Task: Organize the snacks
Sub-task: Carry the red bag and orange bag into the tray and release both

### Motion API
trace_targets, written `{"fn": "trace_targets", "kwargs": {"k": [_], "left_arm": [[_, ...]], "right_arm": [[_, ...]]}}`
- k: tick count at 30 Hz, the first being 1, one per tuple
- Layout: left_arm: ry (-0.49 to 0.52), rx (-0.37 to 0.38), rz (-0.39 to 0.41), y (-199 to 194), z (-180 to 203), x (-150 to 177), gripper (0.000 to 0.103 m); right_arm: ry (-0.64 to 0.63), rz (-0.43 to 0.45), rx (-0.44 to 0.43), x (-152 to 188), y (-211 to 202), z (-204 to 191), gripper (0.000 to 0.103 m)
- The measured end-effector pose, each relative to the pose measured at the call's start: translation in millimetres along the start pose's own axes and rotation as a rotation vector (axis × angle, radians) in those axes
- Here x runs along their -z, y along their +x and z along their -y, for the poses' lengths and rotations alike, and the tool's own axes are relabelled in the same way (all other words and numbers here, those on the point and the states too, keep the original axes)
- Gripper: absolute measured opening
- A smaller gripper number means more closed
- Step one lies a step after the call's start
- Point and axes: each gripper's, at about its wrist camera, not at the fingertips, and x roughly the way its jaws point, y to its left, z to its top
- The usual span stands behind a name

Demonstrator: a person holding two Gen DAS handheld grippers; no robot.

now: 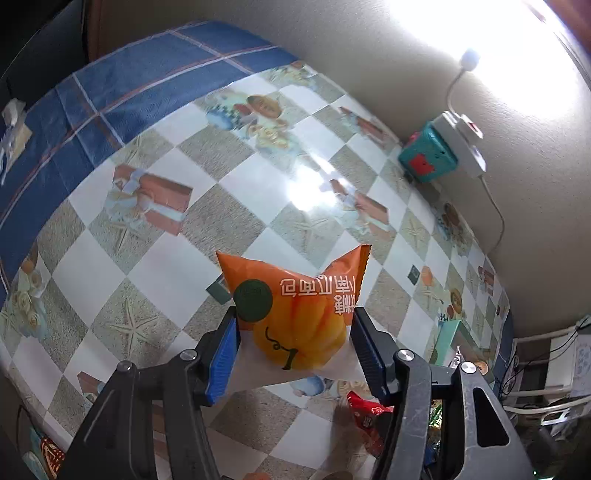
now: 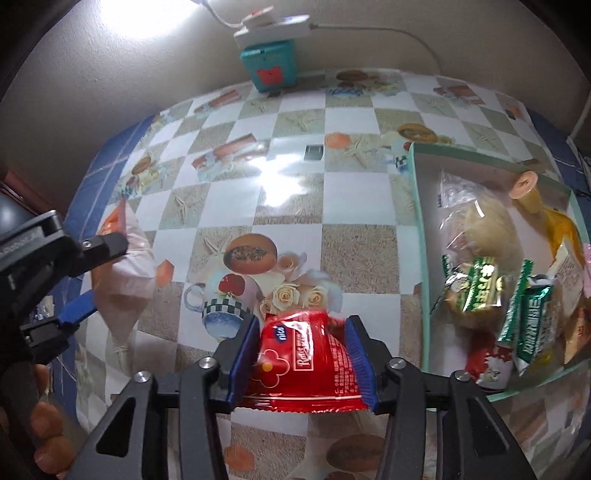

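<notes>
Clamped between the blue pads of the right gripper [image 2: 303, 363] is a red snack packet [image 2: 301, 360], lifted clear of the checked tablecloth [image 2: 295, 206]. Just to its right sits a pale green box [image 2: 419, 206] already holding several wrapped snacks, among them green-and-white packets [image 2: 528, 321]. Off to the left, the left gripper [image 1: 293, 345] pinches an orange bread packet [image 1: 295, 306] with a pumpkin printed on it, also held above the table. Against the far wall stands a small teal box [image 2: 269, 62], with a white power strip [image 2: 273, 27] resting on top.
</notes>
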Motion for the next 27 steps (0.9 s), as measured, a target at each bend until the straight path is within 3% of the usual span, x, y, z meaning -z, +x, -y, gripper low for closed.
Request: {"fn": "trace_targets", "kwargs": {"k": [13,15,17,27], "left_arm": [[-0.006,-0.001,0.026,-5.7,0.8,-1.9,0.061],[-0.009,-0.006,0.021,-6.5,-4.7,-3.8,0.061],[-0.010,-0.018,0.019,-7.6,-8.8,-4.6,0.061],[-0.028,-0.004,0.022,-11.8,-21.8,-9.8,0.061]], "right_arm": [[-0.033,-0.046,-0.063,-2.6,2.6,8.2,0.049],[-0.045,-0.056,-0.069,-0.5,5.0,4.6,0.059],[-0.065,-0.087,-0.059,3.3,12.0,0.4,0.065],[-0.143,-0.203,0.032,21.8,51.9,-10.2,0.065]]}}
